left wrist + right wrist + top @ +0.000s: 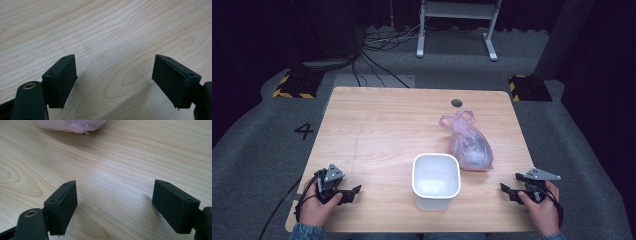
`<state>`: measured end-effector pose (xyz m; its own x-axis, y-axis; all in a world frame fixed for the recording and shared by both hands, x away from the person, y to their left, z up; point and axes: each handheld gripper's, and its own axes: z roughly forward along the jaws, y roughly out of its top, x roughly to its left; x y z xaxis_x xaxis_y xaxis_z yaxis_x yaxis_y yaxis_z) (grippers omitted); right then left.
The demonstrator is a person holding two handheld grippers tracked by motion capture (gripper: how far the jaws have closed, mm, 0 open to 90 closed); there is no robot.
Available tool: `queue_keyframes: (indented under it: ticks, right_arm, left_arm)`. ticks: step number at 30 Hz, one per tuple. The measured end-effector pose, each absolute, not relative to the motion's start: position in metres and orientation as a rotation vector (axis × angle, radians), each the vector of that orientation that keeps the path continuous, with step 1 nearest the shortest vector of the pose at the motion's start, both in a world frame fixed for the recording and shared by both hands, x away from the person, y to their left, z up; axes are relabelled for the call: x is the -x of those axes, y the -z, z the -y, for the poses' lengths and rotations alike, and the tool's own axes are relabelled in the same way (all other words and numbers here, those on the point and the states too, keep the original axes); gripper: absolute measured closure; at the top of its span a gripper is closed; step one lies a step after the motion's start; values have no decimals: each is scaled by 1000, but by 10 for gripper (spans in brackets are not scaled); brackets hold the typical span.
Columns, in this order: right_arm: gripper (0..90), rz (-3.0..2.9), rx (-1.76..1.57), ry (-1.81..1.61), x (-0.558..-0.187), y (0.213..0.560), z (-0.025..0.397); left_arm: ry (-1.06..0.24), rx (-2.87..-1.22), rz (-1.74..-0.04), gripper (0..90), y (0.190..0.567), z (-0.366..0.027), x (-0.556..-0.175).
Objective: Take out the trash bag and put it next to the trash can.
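Wooden bench (377,130) carries a white tub (436,181) near its front edge, pink bag (468,142) just behind toward the right. Left claw (353,192) and right claw (507,191) rest at the front corners, jaws spread, empty.

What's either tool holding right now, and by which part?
Nothing. Left tool and right tool both have jaws apart over bare table; the pink bag and white tub lie untouched.
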<state>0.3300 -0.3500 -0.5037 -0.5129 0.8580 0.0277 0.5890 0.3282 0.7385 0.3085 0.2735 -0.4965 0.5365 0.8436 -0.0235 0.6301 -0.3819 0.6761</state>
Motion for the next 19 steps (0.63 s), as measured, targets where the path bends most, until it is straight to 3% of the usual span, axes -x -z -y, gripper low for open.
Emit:
queue_keyframes:
  ticks: [7,19]
  right_arm:
    - [192,-2229,-1263,-963,-329,504,347]
    - [186,-2228,-1268,-961,-330,504,346]
  left_arm:
    - [-479,-2100,-1175,139,506,-273,-309]
    - [-483,-2093,-1186,138,506,-272,-309]
